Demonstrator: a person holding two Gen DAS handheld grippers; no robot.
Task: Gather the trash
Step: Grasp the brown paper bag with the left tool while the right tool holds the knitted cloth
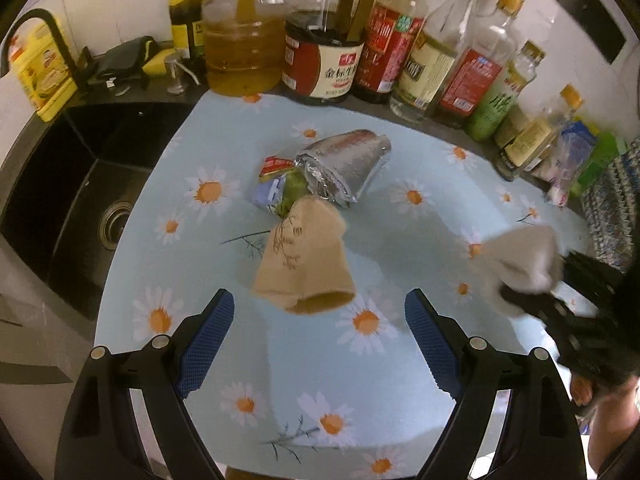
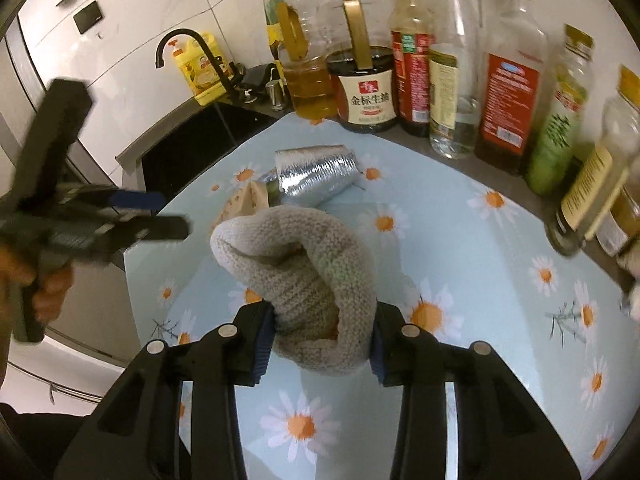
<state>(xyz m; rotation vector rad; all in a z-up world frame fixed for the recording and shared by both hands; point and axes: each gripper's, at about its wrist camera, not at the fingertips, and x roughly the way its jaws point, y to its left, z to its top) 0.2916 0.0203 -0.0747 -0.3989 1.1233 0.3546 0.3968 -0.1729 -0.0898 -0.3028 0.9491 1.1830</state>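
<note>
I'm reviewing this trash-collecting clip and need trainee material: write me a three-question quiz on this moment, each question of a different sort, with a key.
1. True or false: the left gripper is closed on the brown paper cup.
2. What does the right gripper hold? A) the silver foil bag B) a beige knitted cloth C) a glass bottle
3. Fill in: the trash pile lies on a light blue mat printed with ____.

Key
1. False: its jaws stand wide apart, the cup lies on the mat ahead of them.
2. B: the knitted cloth is pinched between the pads; the silver foil bag lies on the mat.
3. Daisies.
</note>
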